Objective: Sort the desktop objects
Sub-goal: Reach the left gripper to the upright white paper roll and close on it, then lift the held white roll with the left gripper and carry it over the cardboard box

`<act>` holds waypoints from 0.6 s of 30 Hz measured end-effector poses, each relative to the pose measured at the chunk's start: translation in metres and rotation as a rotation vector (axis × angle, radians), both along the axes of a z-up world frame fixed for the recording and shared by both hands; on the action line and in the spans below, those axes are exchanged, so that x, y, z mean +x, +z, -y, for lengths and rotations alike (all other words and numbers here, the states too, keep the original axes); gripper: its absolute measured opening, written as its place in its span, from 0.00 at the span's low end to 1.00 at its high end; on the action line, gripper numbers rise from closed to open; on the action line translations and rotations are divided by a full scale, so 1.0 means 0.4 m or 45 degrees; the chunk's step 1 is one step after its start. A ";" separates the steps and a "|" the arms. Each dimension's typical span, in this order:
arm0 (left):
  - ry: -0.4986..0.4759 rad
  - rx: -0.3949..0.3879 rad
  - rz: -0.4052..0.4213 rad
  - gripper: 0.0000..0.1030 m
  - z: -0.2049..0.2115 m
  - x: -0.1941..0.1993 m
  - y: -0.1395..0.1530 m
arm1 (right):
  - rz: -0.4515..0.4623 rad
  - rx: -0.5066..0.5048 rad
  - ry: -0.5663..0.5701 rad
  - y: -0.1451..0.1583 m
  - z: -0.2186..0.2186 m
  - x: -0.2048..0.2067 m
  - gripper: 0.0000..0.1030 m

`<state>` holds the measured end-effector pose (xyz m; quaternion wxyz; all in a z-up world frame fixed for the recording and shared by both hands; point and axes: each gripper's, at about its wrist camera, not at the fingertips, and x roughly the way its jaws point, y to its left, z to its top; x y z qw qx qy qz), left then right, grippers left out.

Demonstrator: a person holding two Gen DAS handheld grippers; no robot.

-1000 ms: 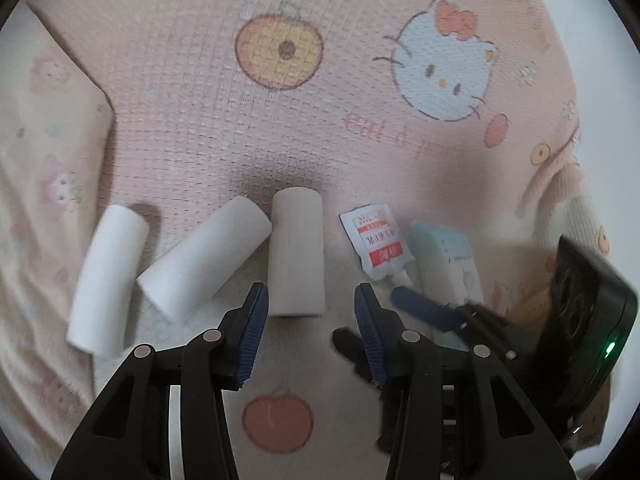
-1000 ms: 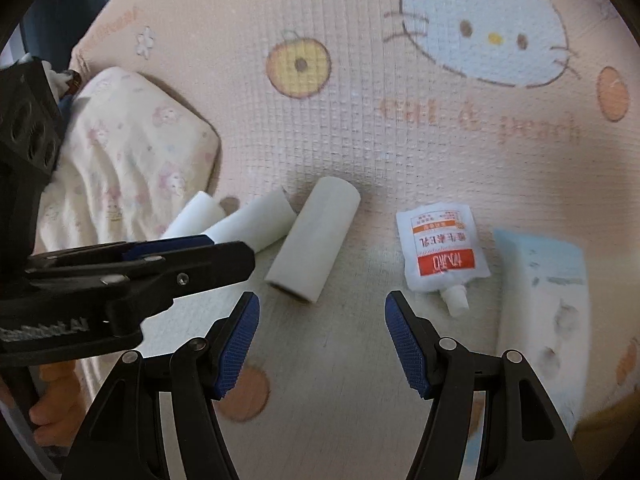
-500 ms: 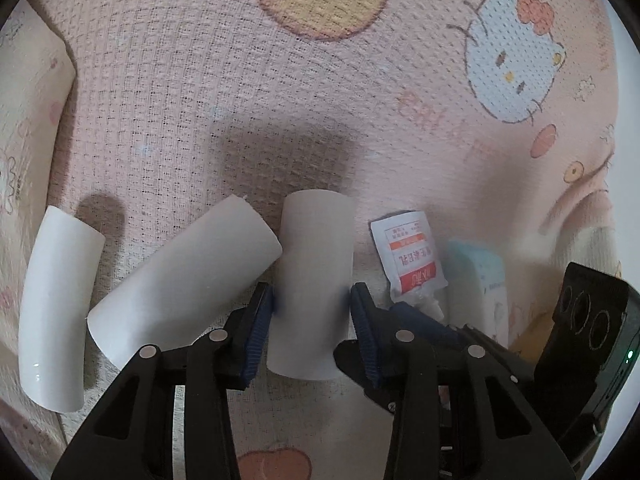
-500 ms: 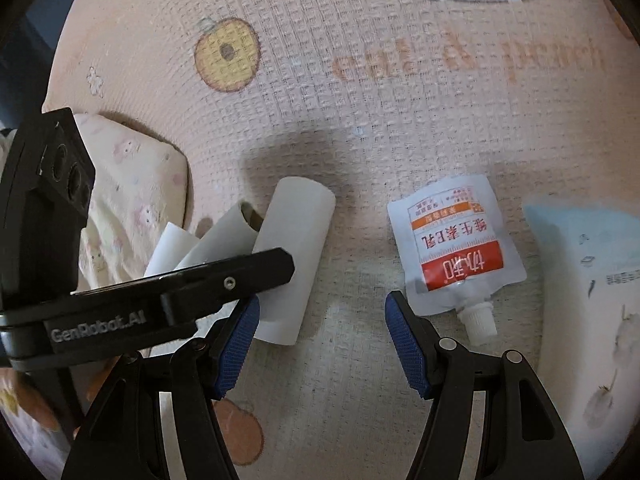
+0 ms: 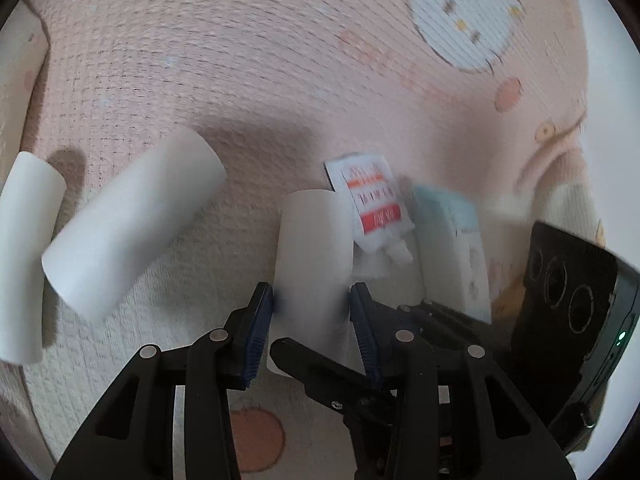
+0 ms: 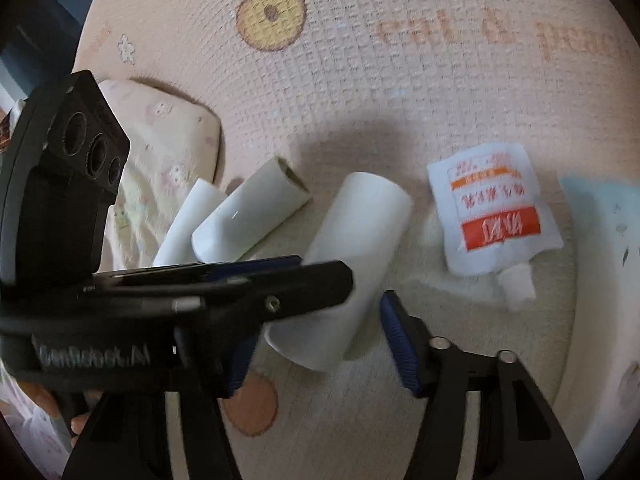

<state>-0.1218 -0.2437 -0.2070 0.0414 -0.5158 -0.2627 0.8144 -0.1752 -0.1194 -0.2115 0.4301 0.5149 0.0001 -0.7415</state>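
Note:
My left gripper point(image 5: 312, 312) is shut on a white paper roll point(image 5: 312, 248), which also shows in the right wrist view point(image 6: 352, 264) raised off the blanket. Two more white rolls point(image 5: 132, 224) point(image 5: 28, 252) lie to its left. A white pouch with a red and orange label point(image 5: 372, 204) and a pale blue tissue pack point(image 5: 456, 248) lie to the right. My right gripper point(image 6: 320, 340) is open and empty, its jaws either side of the held roll's near end, close beside the left gripper.
Everything lies on a pink blanket point(image 5: 280, 80) printed with a cartoon cat and oranges. A patterned cushion point(image 6: 168, 144) sits at the left in the right wrist view. The right gripper's black camera housing point(image 5: 572, 312) shows at the right of the left wrist view.
My left gripper closed on the middle roll and lifted it to the right, away from the other two rolls and toward the pouch. My right gripper moved in closer.

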 end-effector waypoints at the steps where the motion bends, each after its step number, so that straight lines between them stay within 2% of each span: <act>1: -0.009 -0.018 -0.008 0.43 -0.010 0.010 0.005 | -0.005 0.015 0.009 -0.004 0.000 0.006 0.50; 4: -0.036 -0.014 -0.002 0.42 -0.029 0.028 0.006 | -0.002 0.017 -0.003 -0.004 -0.017 0.026 0.50; 8: -0.089 -0.062 0.004 0.42 -0.073 0.055 0.012 | 0.000 0.048 -0.025 -0.012 -0.041 0.050 0.50; 12: -0.098 -0.013 0.018 0.42 -0.100 0.095 0.001 | 0.053 0.033 -0.061 -0.026 -0.074 0.082 0.50; 18: -0.099 0.026 0.031 0.42 -0.162 0.147 -0.001 | 0.056 0.034 -0.080 -0.026 -0.141 0.150 0.49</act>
